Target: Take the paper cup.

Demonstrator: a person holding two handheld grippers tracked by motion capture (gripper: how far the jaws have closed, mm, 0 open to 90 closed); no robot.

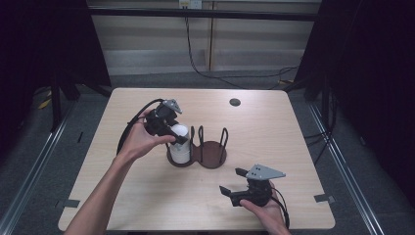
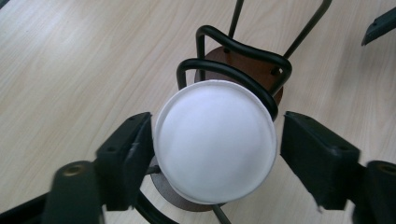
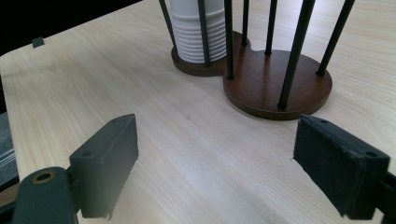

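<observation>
The left claw (image 2: 212, 149) hung over the stack of white paper cups (image 1: 179, 143), its jaws straddling the upturned bottom of the top cup (image 2: 215, 140). In the left gripper view one jaw lay against the cup's rim while the other stood just clear of it, so the claw was released, not yet gripping. The stack sat in the left bay of a wire cup holder (image 1: 211, 155) with a dark wooden base (image 3: 275, 86), near the middle of the tabletop (image 1: 147, 196). The holder's right bay was bare wood between its black uprights. The right claw (image 1: 232, 182) rested low near the tabletop's near edge, well apart from the holder, jaws spread wide and holding nothing. A small dark disc (image 1: 235, 102) lay at the far side.
</observation>
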